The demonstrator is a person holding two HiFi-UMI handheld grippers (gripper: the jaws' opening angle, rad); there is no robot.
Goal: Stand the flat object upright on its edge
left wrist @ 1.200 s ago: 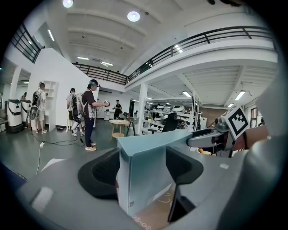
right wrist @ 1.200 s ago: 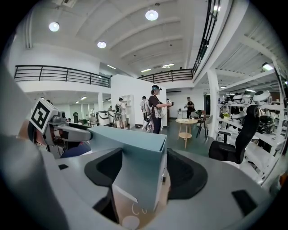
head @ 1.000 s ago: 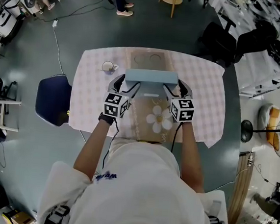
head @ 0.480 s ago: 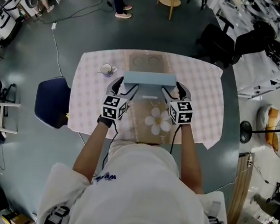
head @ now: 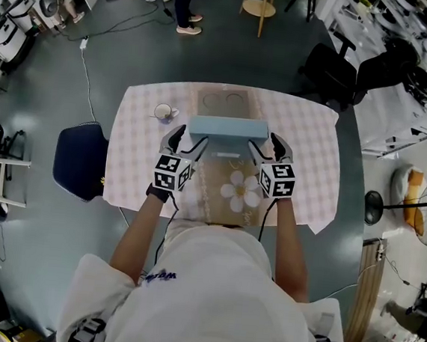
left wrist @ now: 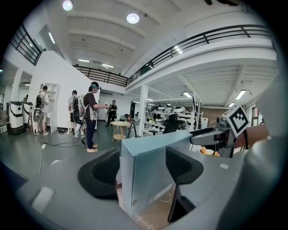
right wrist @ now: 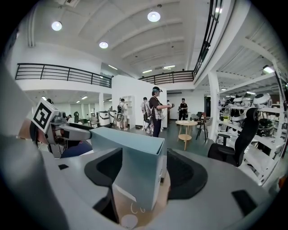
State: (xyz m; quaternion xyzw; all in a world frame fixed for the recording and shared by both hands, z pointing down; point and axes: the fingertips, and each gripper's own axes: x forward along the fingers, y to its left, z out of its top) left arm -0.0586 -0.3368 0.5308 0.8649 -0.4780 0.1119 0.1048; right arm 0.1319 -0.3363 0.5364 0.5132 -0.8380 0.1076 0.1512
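While hand-held grippers (head: pixel 190 139) (head: pixel 266 145) pinch its ends, box (head: pixel 228 126) sits upright, long axis L-R.

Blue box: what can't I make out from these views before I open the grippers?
- Lower edge of the blue box between the left gripper and the right gripper: the head view shows only its top, and each gripper view shows just its own end.
- Small label near the box's bottom corner, left gripper view: too small to read.
- Contents of the cup, head view: too small.
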